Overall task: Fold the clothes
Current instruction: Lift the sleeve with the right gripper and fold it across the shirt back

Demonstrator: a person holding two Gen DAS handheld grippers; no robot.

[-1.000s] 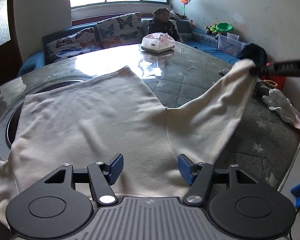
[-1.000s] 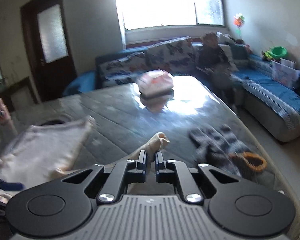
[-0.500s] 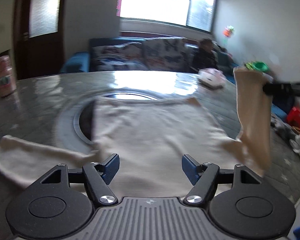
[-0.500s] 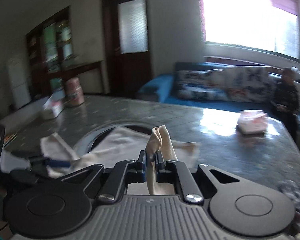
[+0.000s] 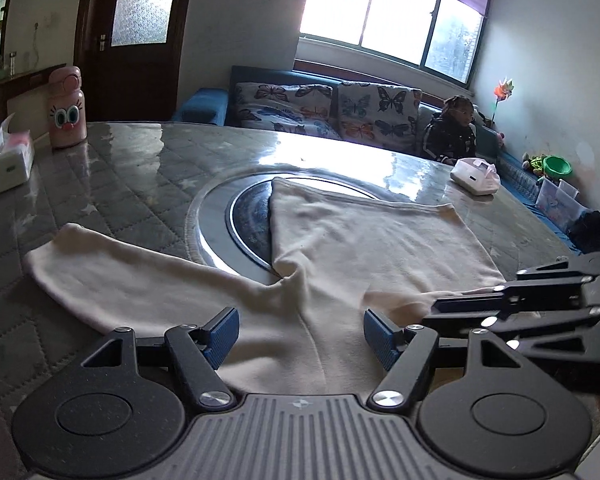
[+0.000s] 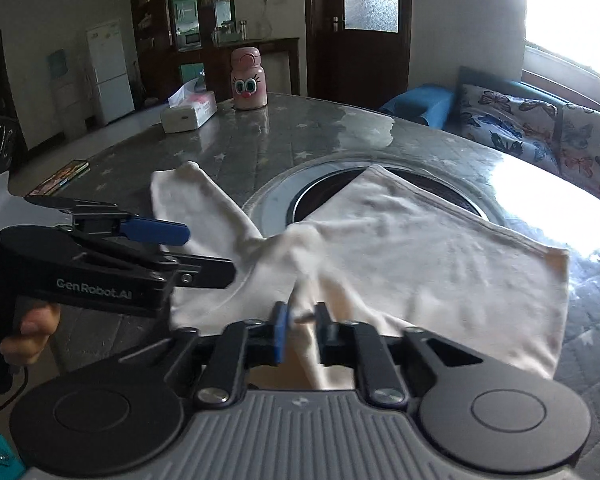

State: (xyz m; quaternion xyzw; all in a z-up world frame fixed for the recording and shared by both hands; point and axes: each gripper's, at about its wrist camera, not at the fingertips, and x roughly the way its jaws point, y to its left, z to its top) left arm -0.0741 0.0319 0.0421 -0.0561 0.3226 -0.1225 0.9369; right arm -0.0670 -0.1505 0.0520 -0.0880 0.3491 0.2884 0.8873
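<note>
A cream long-sleeved garment (image 5: 372,248) lies flat on the round grey table (image 5: 120,168). One sleeve (image 5: 112,276) stretches out to the left. The other sleeve (image 6: 300,276) is folded in over the body. Its end sits between the pads of my right gripper (image 6: 302,320), whose jaws are opening, with a gap showing beside the cloth. In the left wrist view the right gripper (image 5: 432,314) comes in low from the right onto the garment. My left gripper (image 5: 300,336) is open above the garment's near edge with nothing in it. The right wrist view shows the left gripper (image 6: 196,248) from the side, a hand under it.
A round dark inset (image 5: 248,220) in the table lies partly under the garment. A pink bottle (image 5: 66,108) and a tissue box (image 5: 6,160) stand at the far left, a tissue pack (image 5: 476,172) at the far right. A person (image 5: 448,132) sits on the sofa behind.
The right gripper carried the sleeve from the right side across and down onto the garment body, and its jaws have parted. The left gripper swung left and stayed open.
</note>
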